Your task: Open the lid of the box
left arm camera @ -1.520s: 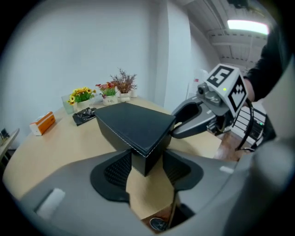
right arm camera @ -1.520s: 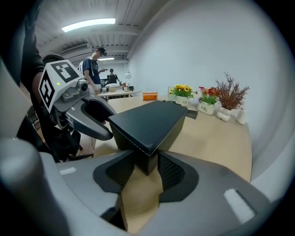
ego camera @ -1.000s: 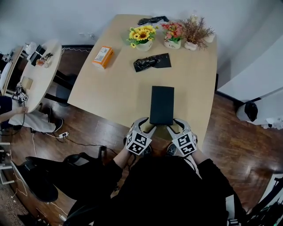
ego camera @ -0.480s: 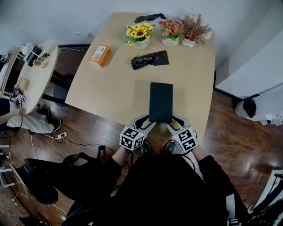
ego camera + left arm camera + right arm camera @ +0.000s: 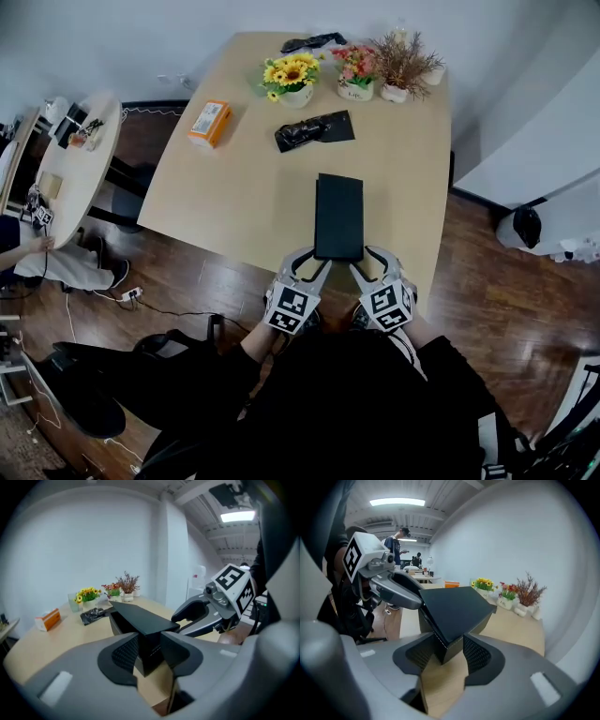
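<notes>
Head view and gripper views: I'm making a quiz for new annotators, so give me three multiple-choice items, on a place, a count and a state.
1. Where on the table is the black box? A near edge; B far end; C left corner.
2. How many flower pots stand there? A two; B three; C five.
3. What is between the right gripper's jaws? A nothing; B a box corner; C a flower pot.
A: its end meets the near edge. B: three pots line the far end. B: the corner sits between its opening jaws, unpressed.
</notes>
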Demonstrator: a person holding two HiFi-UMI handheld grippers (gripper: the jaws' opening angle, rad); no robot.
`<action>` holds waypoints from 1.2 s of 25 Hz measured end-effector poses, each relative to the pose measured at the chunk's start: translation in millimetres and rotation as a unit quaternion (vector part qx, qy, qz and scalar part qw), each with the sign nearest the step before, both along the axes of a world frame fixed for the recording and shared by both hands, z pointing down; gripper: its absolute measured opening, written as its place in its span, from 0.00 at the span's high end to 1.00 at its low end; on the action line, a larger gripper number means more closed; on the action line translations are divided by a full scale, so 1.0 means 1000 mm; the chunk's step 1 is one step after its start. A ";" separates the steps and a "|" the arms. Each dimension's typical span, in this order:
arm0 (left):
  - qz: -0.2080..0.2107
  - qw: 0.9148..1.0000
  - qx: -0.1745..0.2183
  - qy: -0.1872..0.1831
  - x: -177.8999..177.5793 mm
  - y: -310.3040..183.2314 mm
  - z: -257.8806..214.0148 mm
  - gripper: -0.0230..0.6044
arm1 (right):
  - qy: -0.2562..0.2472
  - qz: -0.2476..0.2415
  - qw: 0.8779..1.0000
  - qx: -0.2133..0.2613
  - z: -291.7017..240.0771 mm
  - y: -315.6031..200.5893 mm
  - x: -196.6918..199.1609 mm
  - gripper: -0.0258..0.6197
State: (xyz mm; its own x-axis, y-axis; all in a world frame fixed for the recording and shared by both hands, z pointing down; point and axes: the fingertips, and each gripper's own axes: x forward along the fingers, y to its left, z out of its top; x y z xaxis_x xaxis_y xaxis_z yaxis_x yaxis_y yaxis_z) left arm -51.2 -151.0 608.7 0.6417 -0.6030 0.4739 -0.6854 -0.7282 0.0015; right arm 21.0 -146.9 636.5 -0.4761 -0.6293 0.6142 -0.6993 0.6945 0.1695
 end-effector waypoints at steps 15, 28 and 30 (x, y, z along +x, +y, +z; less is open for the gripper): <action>0.031 0.999 0.016 0.019 0.018 0.006 -0.041 0.81 | 0.096 0.003 0.976 0.196 -0.050 -0.003 -0.024 0.89; -0.005 0.998 -0.054 0.042 -0.017 0.040 -0.024 0.81 | -0.326 0.254 0.911 0.016 -0.062 -0.007 0.056 0.93; -0.004 0.998 -0.056 0.042 -0.016 0.043 -0.023 0.81 | -0.378 0.284 0.881 -0.015 -0.056 -0.007 0.066 0.93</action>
State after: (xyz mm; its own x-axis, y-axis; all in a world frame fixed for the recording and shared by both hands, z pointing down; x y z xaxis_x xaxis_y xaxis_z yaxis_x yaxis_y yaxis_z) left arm -67.2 -108.3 586.1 0.6768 -0.5549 0.4837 -0.6854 -0.7148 0.1391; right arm 86.9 -153.5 580.3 -0.3704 -0.8866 0.2769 -0.8408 0.1933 -0.5057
